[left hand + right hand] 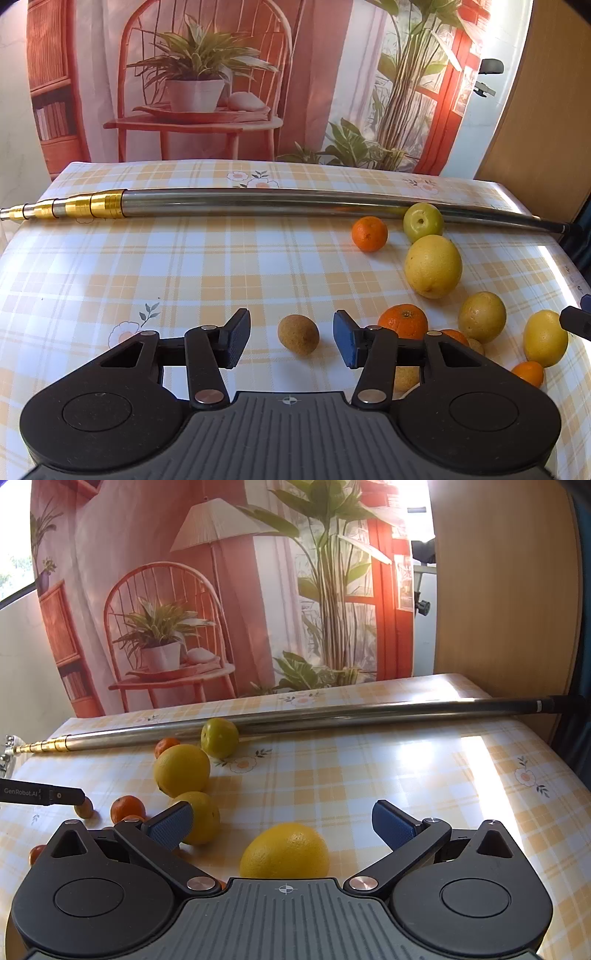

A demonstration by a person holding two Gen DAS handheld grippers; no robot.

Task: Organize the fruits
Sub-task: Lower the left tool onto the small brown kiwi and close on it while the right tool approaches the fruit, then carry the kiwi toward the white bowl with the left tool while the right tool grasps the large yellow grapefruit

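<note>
Fruits lie loose on a plaid tablecloth [147, 266]. My left gripper [291, 341] is open, its pads on either side of a small brown round fruit [298, 335] without touching it. To the right lie a mandarin [404, 320], a big yellow citrus [433, 266], a green fruit [422, 221], another mandarin [369, 233] and a lemon [545, 338]. My right gripper [282, 825] is open wide around a large yellow citrus [285, 851]. Left of it sit two more yellow fruits [181, 770], a green fruit [219, 737] and mandarins [127, 808].
A long metal telescopic pole [258, 203] with gold rings lies across the back of the table. A printed backdrop [221, 74] hangs behind it. A wooden panel [506, 590] stands at the right. The left gripper's tip [62, 796] shows at the left edge of the right wrist view.
</note>
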